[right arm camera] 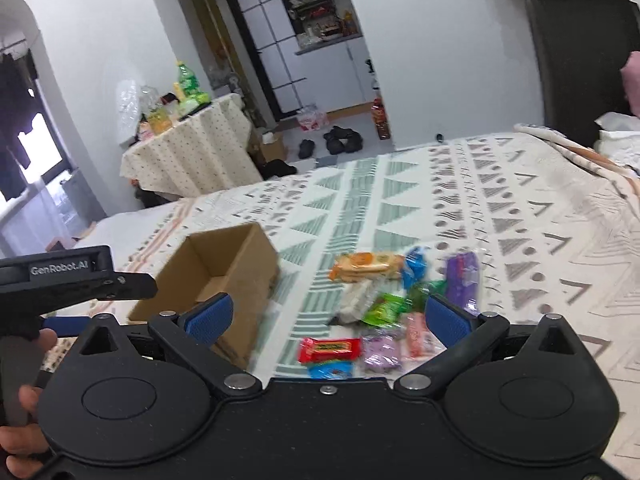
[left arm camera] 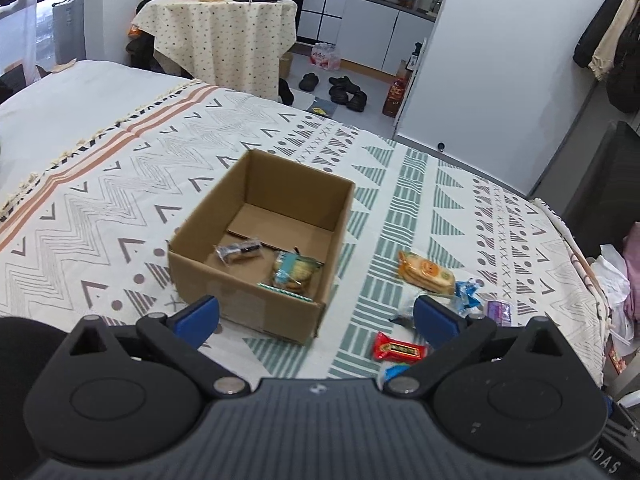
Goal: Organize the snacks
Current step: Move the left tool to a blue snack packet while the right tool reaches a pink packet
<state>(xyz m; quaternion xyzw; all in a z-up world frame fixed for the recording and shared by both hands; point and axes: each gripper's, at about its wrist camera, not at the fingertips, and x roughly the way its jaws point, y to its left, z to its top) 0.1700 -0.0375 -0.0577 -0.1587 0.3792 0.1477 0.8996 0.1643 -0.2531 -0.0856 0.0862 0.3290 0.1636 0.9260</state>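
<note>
An open cardboard box (left arm camera: 256, 216) stands on the patterned bedspread (left arm camera: 120, 200). Inside it lie a dark-wrapped snack (left arm camera: 239, 252) and a clear pack of biscuits (left arm camera: 294, 272). My left gripper (left arm camera: 316, 312) hangs open just in front of the box's near wall, nothing between its blue pads. Right of the box lie an orange cracker pack (left arm camera: 427, 273), a red bar (left arm camera: 399, 351) and blue and purple packets. In the right wrist view my right gripper (right arm camera: 328, 316) is open above the snack pile: red bar (right arm camera: 330, 350), green packet (right arm camera: 384, 309), purple packet (right arm camera: 462, 274), orange crackers (right arm camera: 366, 266). The box (right arm camera: 224, 272) sits to its left.
A person's hand (right arm camera: 24, 400) holds the left gripper's handle (right arm camera: 60, 276) at the left edge of the right wrist view. Beyond the bed stand a cloth-covered table (left arm camera: 224, 36) with bottles, shoes (left arm camera: 346, 90) on the floor and a dark chair (right arm camera: 580, 60) at the right.
</note>
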